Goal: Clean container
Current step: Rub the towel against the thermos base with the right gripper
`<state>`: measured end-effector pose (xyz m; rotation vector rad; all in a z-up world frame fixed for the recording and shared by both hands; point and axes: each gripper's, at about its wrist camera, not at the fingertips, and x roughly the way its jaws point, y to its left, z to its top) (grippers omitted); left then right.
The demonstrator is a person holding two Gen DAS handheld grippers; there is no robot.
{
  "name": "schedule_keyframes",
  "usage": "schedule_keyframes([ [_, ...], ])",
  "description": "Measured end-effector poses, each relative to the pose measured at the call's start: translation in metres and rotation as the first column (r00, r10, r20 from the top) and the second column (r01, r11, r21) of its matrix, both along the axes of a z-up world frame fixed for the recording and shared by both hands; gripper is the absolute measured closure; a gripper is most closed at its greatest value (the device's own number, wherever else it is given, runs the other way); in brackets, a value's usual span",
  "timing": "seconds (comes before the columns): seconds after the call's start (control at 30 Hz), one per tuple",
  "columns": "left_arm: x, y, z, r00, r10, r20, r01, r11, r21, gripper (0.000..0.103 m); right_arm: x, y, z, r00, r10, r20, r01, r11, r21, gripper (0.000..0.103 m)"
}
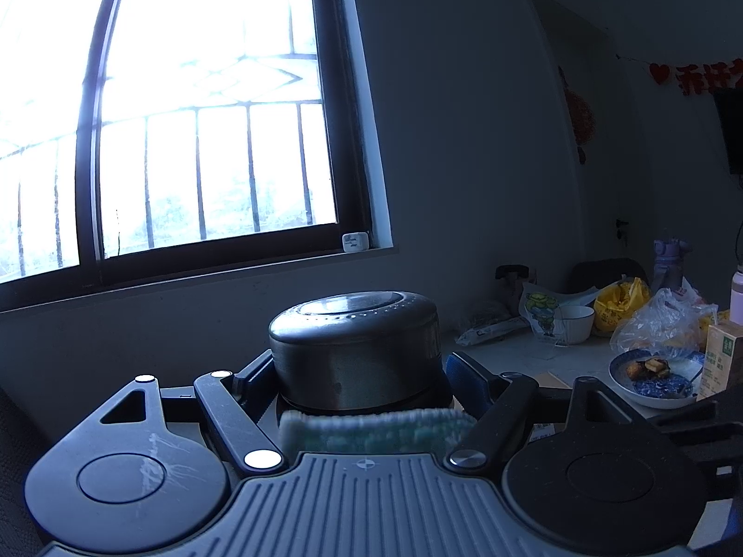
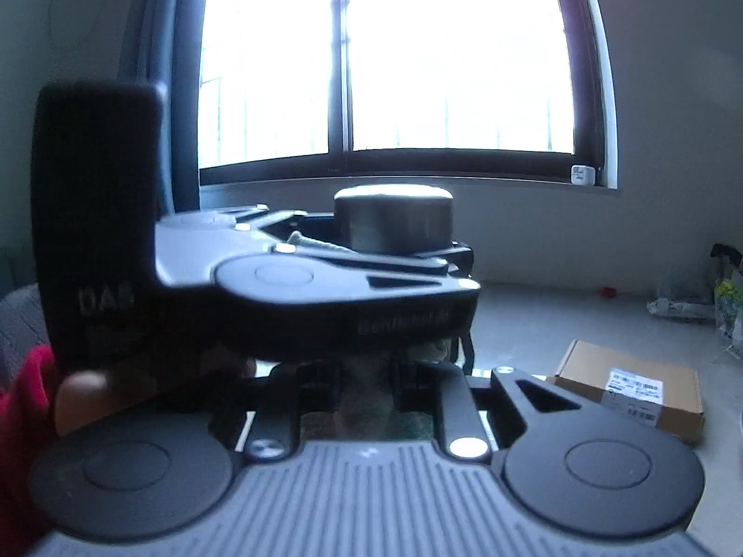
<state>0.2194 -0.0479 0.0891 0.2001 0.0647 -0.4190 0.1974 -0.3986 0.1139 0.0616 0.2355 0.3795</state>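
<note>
A round metal container [image 1: 355, 348] is held upside down between the fingers of my left gripper [image 1: 357, 371], well above the table and in front of the window. A pale green sponge [image 1: 371, 429] shows blurred just below it, close to the lens. In the right wrist view the container [image 2: 392, 218] sits in the left gripper [image 2: 297, 274], which crosses right in front of the lens. My right gripper [image 2: 367, 385] is beneath it, its fingers close together on a soft greenish-grey thing that is mostly hidden.
A pale table [image 1: 524, 348] carries a white bowl [image 1: 576, 322], a blue patterned plate with food [image 1: 659, 376], plastic bags [image 1: 659, 320], a carton [image 1: 722, 352] and a cardboard box [image 2: 627, 385]. A barred window [image 1: 185, 106] is behind.
</note>
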Motion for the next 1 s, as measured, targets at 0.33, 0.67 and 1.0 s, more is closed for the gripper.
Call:
schedule_keyframes([
  [0.33,-0.003,0.000,0.000,1.000,0.001,0.002,-0.001,1.000,0.002,0.024,0.020,0.017,-0.038,0.995,-0.012,-0.100,0.007,0.999,-0.045,0.084],
  [0.67,-0.002,0.000,0.001,1.000,0.000,0.001,0.000,1.000,0.003,0.024,0.086,-0.024,-0.102,0.963,-0.028,-0.268,0.004,0.996,-0.091,0.084],
  [1.0,-0.002,-0.001,0.000,1.000,0.001,0.002,-0.001,1.000,0.005,0.024,0.095,-0.052,-0.082,0.968,-0.007,-0.249,0.000,1.000,-0.026,0.083],
])
